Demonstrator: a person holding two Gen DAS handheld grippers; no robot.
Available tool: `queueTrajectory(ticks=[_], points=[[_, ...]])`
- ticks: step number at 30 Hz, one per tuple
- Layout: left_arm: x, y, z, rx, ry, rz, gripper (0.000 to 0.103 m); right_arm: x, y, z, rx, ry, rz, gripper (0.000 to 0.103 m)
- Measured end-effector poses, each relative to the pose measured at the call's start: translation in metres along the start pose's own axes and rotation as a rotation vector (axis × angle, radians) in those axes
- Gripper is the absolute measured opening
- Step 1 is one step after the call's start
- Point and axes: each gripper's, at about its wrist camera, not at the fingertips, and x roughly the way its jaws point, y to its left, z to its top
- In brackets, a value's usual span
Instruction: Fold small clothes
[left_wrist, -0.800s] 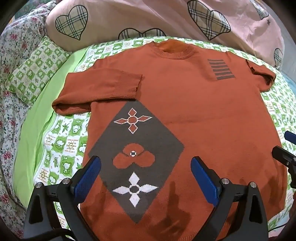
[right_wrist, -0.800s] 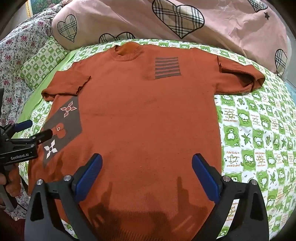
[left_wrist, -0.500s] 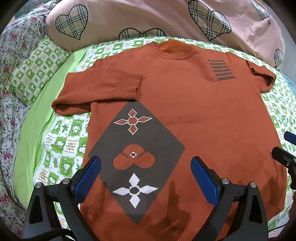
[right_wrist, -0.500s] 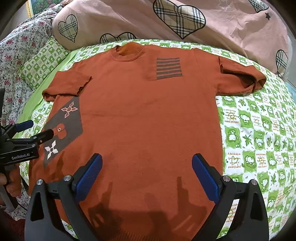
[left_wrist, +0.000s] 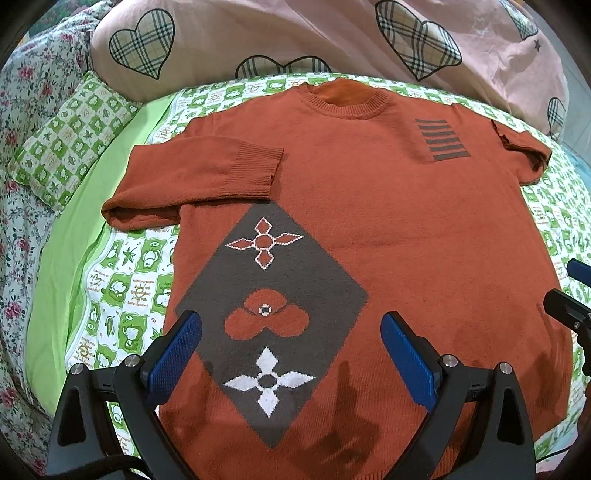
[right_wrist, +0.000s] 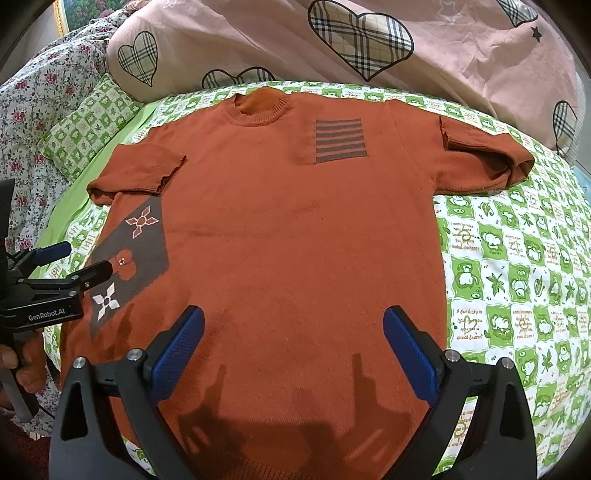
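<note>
Bed (left_wrist: 122, 291) with green-and-white checkered sheet fills both views; pink duvet with plaid hearts (right_wrist: 424, 48) bunched at the far end, floral fabric (left_wrist: 18, 221) along the left edge, small green checkered pillow (left_wrist: 70, 144) at the far left. Rust-orange knit sweater (right_wrist: 303, 240) lies flat, front up, in the middle of the sheet: long axis runs collar-to-hem, collar (left_wrist: 347, 99) pointing away toward the duvet, hem toward the cameras. Both sleeves are folded back inward so the cuffs lie on the shoulders; left-side cuff (left_wrist: 255, 170) rests on the chest, right-side sleeve (right_wrist: 484, 162) doubled back on itself. Grey diamond panel (left_wrist: 273, 314) with flower motifs sits low on the left side, grey stripe patch (right_wrist: 340, 140) on the upper chest. Hem is mostly hidden behind the gripper bodies and cut by the bottom frame edge. Left gripper (left_wrist: 291, 354) hovers above the lower left of the sweater, blue pads wide apart, nothing between them. Right gripper (right_wrist: 293, 350) is over the lower middle, jaws likewise spread and empty. Contact with the fabric can't be judged; only shadows show on the knit below them. Fingers (right_wrist: 26, 369) of the left hand are partly visible at the right view's edge.
</note>
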Motion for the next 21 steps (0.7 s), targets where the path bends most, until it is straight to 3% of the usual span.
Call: queueTrajectory(ticks=[12, 15, 21], points=[[0.003, 0.002, 0.002, -0.001, 0.004, -0.001, 0.098, 0.000, -0.001, 0.002, 0.006, -0.010, 0.005, 0.097], [0.006, 0.003, 0.003, 0.008, 0.026, 0.002, 0.098, 0.004, -0.002, 0.002, -0.004, 0.044, -0.022, 0.097], [0.015, 0.006, 0.004, 0.001, 0.033, -0.009, 0.098, 0.007, -0.009, 0.005, 0.007, 0.063, -0.038, 0.097]])
